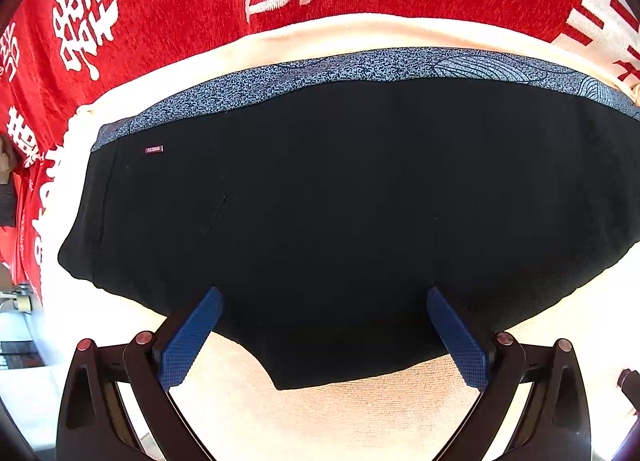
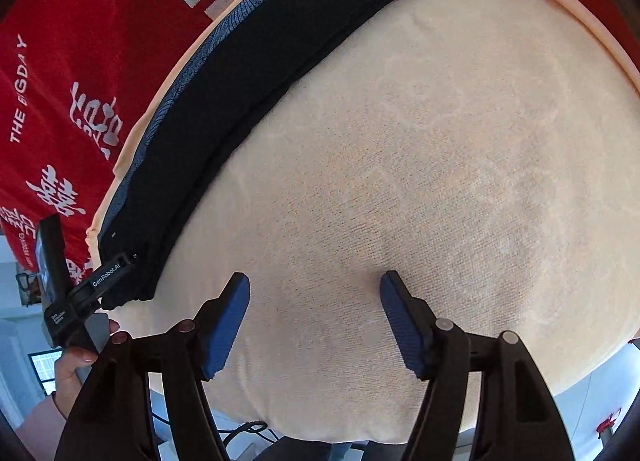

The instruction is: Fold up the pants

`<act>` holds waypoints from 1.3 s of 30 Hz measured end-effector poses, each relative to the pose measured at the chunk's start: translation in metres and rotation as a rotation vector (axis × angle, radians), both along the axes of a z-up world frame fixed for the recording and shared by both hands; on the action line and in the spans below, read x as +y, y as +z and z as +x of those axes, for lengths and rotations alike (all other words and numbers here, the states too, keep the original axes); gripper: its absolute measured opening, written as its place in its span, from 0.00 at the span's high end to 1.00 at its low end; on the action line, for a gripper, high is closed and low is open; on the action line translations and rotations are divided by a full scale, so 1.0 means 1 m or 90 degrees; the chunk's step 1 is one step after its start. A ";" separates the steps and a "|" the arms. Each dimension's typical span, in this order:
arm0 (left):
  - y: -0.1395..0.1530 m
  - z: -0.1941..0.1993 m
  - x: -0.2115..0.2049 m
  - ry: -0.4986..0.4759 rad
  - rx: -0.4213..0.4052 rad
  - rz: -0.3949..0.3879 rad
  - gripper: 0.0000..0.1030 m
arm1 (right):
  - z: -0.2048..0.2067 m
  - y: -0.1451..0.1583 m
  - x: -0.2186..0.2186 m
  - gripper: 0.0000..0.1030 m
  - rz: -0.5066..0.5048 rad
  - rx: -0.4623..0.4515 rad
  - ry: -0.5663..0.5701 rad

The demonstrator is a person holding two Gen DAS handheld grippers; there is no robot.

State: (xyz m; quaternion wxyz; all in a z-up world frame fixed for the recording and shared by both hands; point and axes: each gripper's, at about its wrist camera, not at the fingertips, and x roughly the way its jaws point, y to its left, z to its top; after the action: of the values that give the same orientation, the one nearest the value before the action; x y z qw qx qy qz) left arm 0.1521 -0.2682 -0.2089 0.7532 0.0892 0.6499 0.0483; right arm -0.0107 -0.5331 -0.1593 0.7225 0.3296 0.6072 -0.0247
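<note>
Lying flat on the cream towel (image 2: 400,165), the black pants (image 1: 320,201) fill the middle of the left view, long axis running left to right, patterned waistband (image 1: 360,65) along the top. My left hand-held gripper (image 1: 324,303) sits right over their lower edge, jaws apart, nothing clamped. Right hand-held gripper (image 2: 315,285) is also apart, over bare towel; pants run from lower left to top centre of its frame. I judge the left one nearer.
</note>
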 end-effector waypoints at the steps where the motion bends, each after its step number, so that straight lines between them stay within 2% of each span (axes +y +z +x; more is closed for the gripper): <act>1: -0.001 0.001 -0.001 -0.002 0.000 0.001 0.00 | 0.000 0.000 0.000 0.29 0.004 -0.002 0.003; 5: -0.001 0.003 -0.008 -0.013 -0.002 0.017 0.00 | 0.001 -0.001 0.001 0.24 0.012 -0.001 0.027; 18: 0.004 0.001 -0.029 -0.033 -0.003 0.059 0.00 | 0.003 -0.002 0.004 0.16 0.026 -0.016 0.075; 26: 0.004 0.002 -0.039 -0.057 0.005 0.092 0.00 | 0.001 -0.006 -0.010 0.15 0.090 -0.035 0.038; 31: 0.003 0.002 -0.041 -0.071 0.007 0.104 0.00 | 0.003 -0.005 -0.010 0.15 0.093 -0.032 0.053; 34: 0.007 0.007 -0.044 -0.081 0.023 0.112 0.00 | 0.005 -0.004 -0.020 0.14 0.134 -0.019 0.032; 39: 0.028 0.011 -0.070 -0.119 0.005 0.054 0.00 | 0.014 0.009 -0.063 0.15 0.119 -0.062 -0.033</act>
State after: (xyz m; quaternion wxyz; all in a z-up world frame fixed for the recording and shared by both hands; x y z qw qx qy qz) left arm 0.1627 -0.3382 -0.1813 0.7477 0.1815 0.6387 0.0048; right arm 0.0038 -0.5956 -0.1499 0.7163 0.4119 0.5624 0.0293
